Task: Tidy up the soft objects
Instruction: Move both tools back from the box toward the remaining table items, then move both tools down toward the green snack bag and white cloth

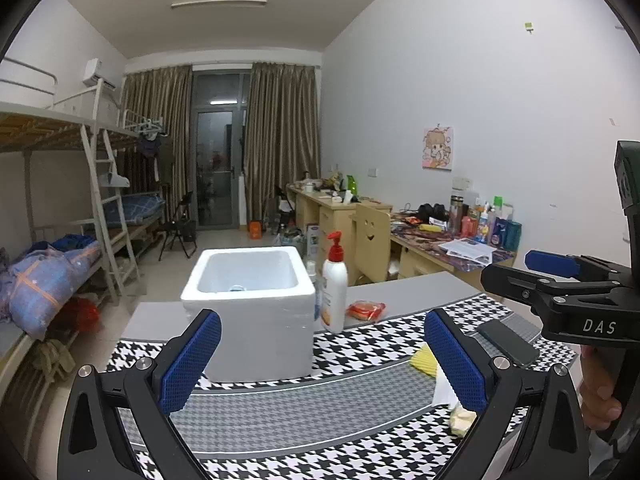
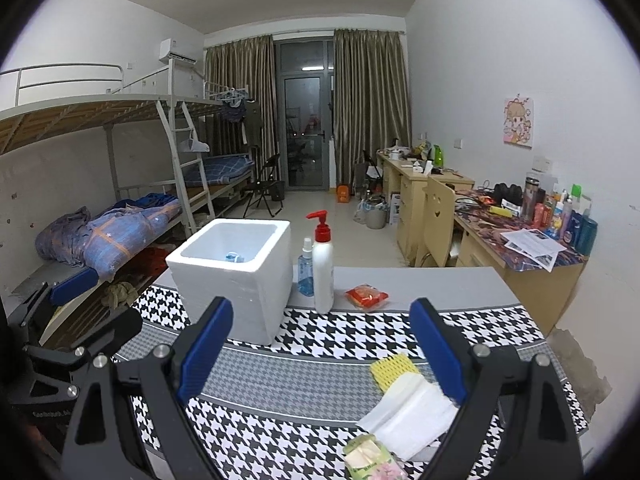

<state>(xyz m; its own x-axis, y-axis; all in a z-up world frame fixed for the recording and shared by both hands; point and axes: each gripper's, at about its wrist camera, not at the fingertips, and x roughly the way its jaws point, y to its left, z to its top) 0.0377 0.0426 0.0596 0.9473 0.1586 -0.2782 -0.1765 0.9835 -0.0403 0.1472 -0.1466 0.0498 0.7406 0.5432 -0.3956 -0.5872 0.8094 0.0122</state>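
Both grippers, left gripper (image 1: 322, 364) and right gripper (image 2: 322, 352), stand wide apart, holding nothing; the white foam sheet (image 2: 408, 416) lies beside the right one's right finger; likely light, squashy; pinch its thick middle.

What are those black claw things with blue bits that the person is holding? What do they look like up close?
Each tool is a black plastic frame with two angled fingers, fastened with silver bolts. Each finger carries a blue textured pad. The left tool and right tool look alike. The right tool's body, seen from the left wrist camera, bears white letters "DAS". No cables or sleeves show.
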